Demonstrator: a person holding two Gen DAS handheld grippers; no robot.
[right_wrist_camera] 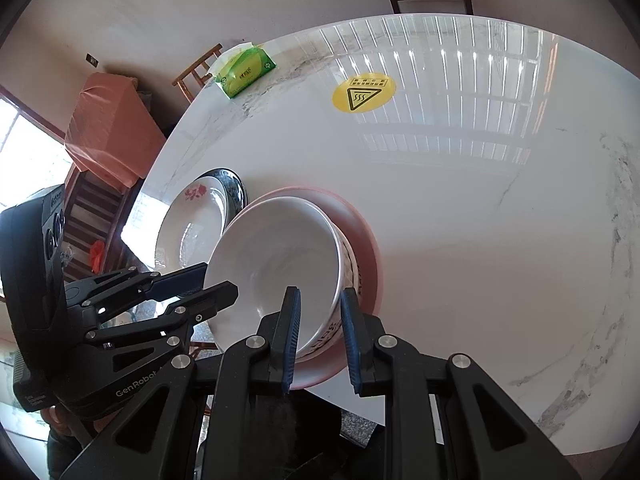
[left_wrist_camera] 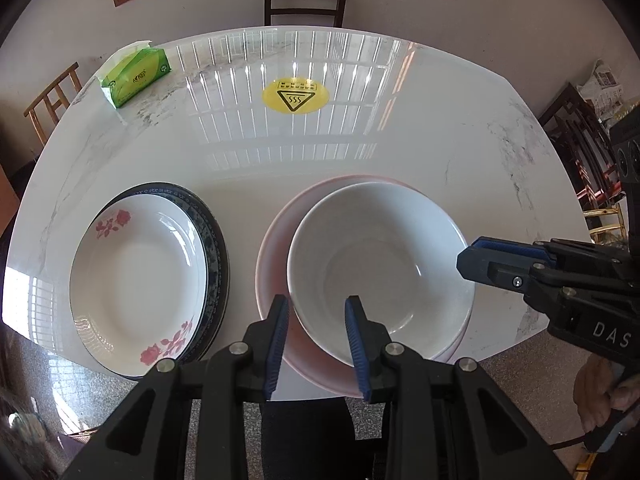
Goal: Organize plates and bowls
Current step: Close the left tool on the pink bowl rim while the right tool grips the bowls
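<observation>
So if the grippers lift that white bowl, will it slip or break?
The white bowl looks glazed and shiny, so it is probably slippery. It seems hard ceramic, likely stiff and breakable if dropped. Both the left gripper and right gripper have open jaws straddling its rim, so two-sided support should steady it above the pink plate.

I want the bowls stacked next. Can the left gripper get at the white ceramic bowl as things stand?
Probably yes. The left gripper is open with its fingers astride the near rim of the white ceramic bowl, which sits in the pink bowl. Nothing blocks it; the right gripper straddles another part of the rim.
</observation>
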